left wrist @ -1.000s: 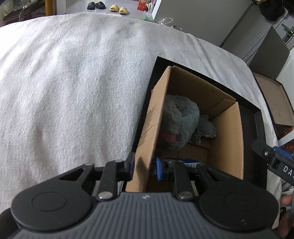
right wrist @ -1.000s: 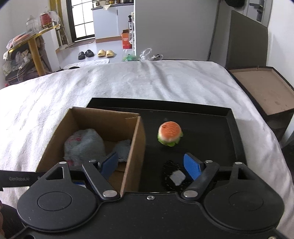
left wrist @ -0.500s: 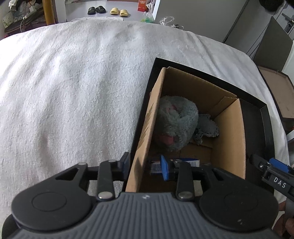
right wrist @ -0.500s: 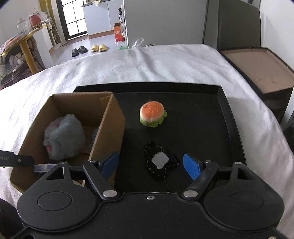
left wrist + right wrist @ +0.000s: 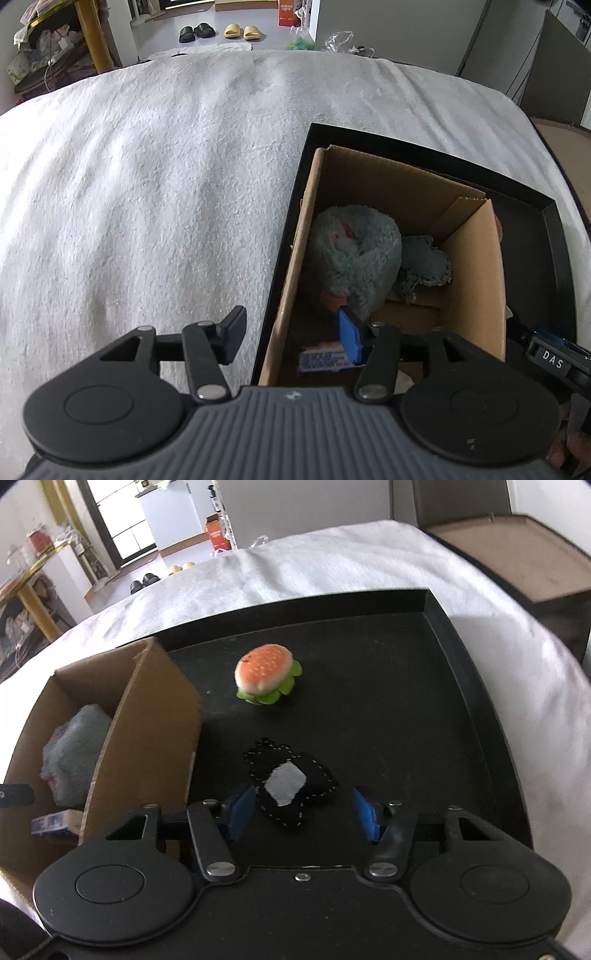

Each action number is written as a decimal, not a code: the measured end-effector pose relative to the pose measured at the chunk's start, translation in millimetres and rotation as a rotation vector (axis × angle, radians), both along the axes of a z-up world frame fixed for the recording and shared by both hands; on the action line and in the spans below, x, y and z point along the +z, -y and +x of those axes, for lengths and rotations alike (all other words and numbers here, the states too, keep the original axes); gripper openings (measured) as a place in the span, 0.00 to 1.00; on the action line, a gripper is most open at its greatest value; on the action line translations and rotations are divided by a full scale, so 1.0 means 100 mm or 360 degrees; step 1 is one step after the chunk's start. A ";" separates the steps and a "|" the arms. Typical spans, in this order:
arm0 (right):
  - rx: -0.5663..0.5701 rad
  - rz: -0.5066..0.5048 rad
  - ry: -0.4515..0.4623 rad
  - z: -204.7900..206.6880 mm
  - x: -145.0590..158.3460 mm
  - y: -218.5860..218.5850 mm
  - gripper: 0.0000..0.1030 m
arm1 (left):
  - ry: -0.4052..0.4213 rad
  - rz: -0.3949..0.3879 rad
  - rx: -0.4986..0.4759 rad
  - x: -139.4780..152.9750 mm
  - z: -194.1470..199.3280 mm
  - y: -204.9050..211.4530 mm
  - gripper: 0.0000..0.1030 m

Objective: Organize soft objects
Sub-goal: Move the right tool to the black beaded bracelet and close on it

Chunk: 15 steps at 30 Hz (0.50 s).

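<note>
Black felt patch (image 5: 291,788) with a grey square lies near the tray's (image 5: 476,709) front edge between my closing right jaws (image 5: 303,814), not yet pinched, the plush burger (image 5: 266,677) beyond it, while my left jaws (image 5: 291,334), opening, straddle the cardboard box's (image 5: 476,266) left wall, gripping nothing.

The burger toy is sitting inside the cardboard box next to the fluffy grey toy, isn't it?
Not quite. The burger toy sits outside the cardboard box, on the black tray beside it. The right wrist view shows this. The fluffy grey toy is indeed inside the box.
</note>
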State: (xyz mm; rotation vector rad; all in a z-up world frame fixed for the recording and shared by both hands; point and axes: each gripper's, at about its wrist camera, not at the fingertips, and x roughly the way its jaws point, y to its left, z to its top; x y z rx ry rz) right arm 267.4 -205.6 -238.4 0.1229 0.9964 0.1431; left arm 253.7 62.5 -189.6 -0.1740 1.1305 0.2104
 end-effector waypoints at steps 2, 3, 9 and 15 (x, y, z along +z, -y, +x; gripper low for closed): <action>-0.0018 0.0036 -0.0007 0.03 -0.05 0.05 0.55 | -0.0013 0.0015 -0.0005 -0.02 0.03 0.02 0.51; -0.0023 0.0052 -0.0009 0.04 -0.06 0.06 0.55 | -0.0021 0.0024 -0.0008 -0.03 0.05 0.04 0.51; -0.0034 0.0115 -0.0041 0.11 -0.20 0.11 0.55 | -0.0053 0.0067 -0.0026 -0.09 0.17 0.15 0.51; 0.0018 0.0126 0.0006 0.15 -0.21 0.06 0.49 | -0.0079 0.0107 -0.0034 -0.11 0.23 0.22 0.51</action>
